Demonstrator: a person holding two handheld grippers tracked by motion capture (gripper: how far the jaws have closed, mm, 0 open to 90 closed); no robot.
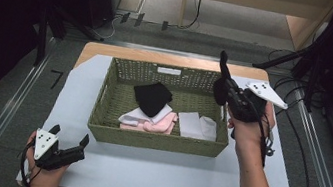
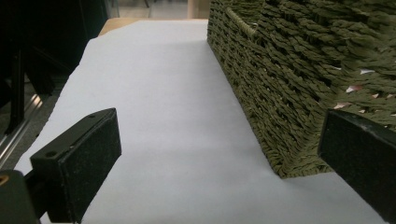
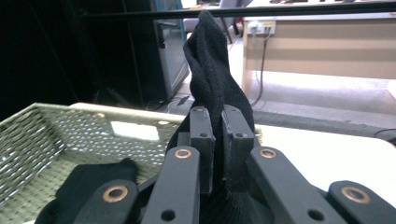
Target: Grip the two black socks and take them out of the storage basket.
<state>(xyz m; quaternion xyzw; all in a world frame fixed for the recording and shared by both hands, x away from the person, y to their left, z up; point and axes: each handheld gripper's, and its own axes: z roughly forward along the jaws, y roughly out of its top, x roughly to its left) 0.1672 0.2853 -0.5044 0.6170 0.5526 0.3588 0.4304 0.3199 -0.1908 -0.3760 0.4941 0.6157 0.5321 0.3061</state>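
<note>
At three o'clock of the olive woven basket (image 1: 157,140), the right gripper (image 1: 221,77) pinches a black sock (image 3: 212,70); the left gripper (image 1: 70,140), at seven, gapes wide and empty.

Count, this moment:
- Woven basket (image 1: 107,125): 1, on white sheet (image 1: 156,178).
- Grippers: 2. Left gripper (image 1: 69,140), jaws apart, nothing between. Right gripper (image 1: 222,74), jaws closed on black sock (image 3: 211,70).
- Black socks: 2. One clamped in right gripper, one folded in basket (image 1: 152,98).
- White cloth items in basket: 2. One under folded black sock (image 1: 136,116), one at right end (image 1: 196,125); exact piece count there unclear.
- Pink cloth item (image 1: 159,125): 1.
- White label on basket far wall (image 1: 168,71): 1.
</note>
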